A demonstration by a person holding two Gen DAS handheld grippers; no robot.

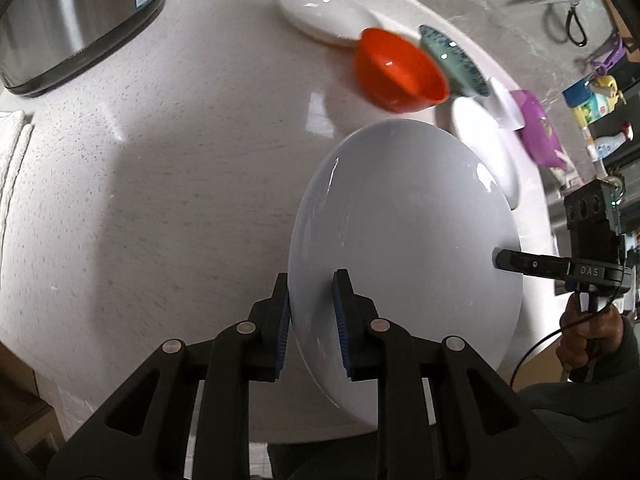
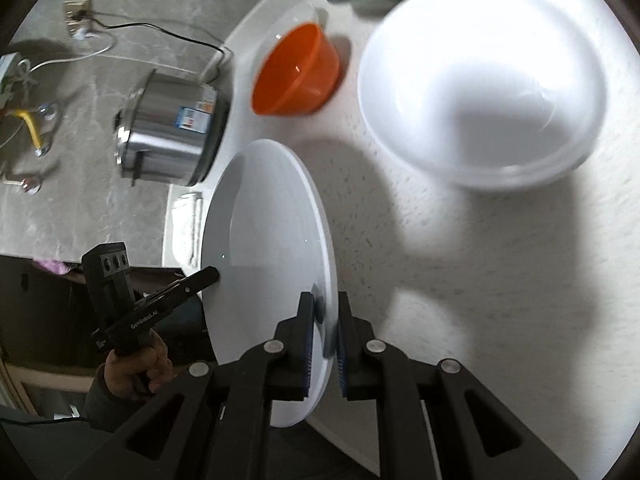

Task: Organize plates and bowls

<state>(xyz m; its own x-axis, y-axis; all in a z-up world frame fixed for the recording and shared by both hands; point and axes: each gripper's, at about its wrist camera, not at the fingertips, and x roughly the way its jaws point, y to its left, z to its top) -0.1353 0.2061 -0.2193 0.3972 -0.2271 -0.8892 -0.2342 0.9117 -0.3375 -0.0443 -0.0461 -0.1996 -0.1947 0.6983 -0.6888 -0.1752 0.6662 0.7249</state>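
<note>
A large white plate (image 1: 408,248) is held above the white counter (image 1: 160,184), with one gripper on each side of its rim. My left gripper (image 1: 310,280) is shut on its near edge. My right gripper (image 2: 324,300) is shut on the opposite edge of the same plate (image 2: 268,248). Each gripper shows in the other's view: the right one (image 1: 500,258), the left one (image 2: 214,274). An orange bowl (image 1: 400,70), a teal patterned bowl (image 1: 454,60) and a big white bowl (image 2: 480,84) stand on the counter beyond.
A steel cooker pot (image 1: 72,12) stands at the counter's far left. A flat white plate (image 1: 320,12) lies at the back, and another white dish (image 1: 486,148) and a purple item (image 1: 538,132) sit at the right. The floor lies beyond the counter edge.
</note>
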